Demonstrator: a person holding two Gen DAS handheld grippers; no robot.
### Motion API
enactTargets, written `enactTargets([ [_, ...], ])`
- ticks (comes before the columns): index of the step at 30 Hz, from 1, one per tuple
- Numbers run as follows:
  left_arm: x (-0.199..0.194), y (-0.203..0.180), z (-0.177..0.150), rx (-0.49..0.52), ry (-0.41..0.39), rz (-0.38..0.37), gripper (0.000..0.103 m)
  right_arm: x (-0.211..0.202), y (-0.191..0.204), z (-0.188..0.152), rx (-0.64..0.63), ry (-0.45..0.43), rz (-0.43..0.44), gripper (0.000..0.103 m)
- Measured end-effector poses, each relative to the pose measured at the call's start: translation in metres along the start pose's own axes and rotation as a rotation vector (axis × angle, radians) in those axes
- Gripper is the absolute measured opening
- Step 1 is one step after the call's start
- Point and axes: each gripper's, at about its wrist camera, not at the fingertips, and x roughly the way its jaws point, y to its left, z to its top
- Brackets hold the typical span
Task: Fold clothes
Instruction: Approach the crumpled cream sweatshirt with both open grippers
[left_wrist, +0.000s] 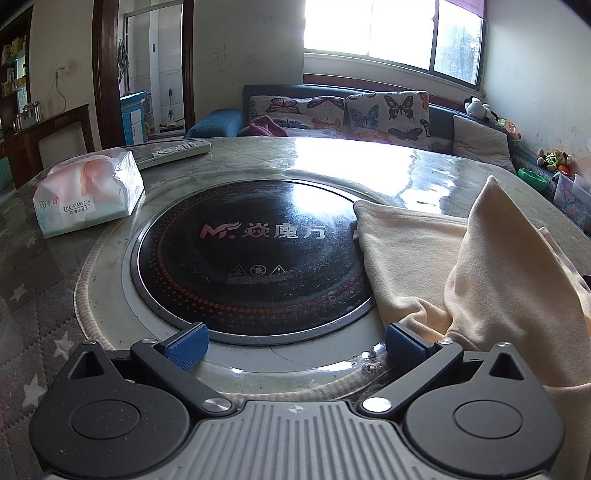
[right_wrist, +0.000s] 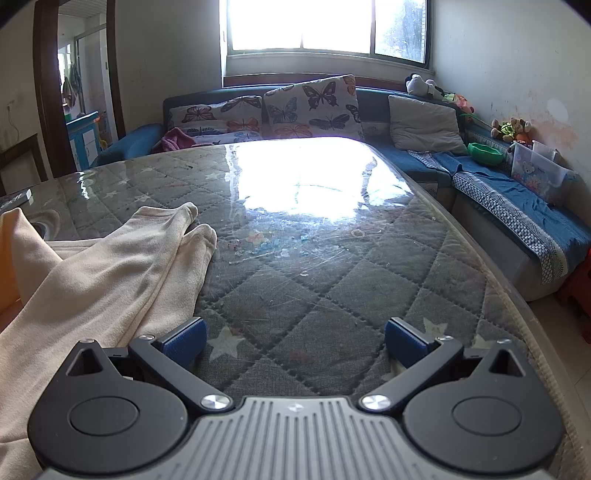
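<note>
Both views sit low over the table (left_wrist: 258, 155), tilted down and facing the window-side sofa (right_wrist: 369, 99). The left wrist view looks close onto the black round hob (left_wrist: 255, 254); the right wrist view looks along the quilted cover further right. They share the cream garment (left_wrist: 443, 266) (and the sofa behind)
</note>
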Motion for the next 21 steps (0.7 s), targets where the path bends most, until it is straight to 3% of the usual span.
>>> enactTargets([
  [9, 0.007, 0.0, 0.002, -0.002, 0.022, 0.005, 0.103, -0.014, 0.004, -0.002, -0.021, -0.012, 0.057, 0.103],
  [12, 0.001, -0.002, 0.003, -0.017, 0.026, 0.0, 0.103, -0.031, 0.02, -0.001, -0.068, -0.042, 0.053, 0.103],
  [21, -0.028, -0.022, -0.006, -0.014, 0.034, -0.037, 0.103, -0.07, 0.041, -0.014, -0.101, -0.066, 0.149, 0.103],
])
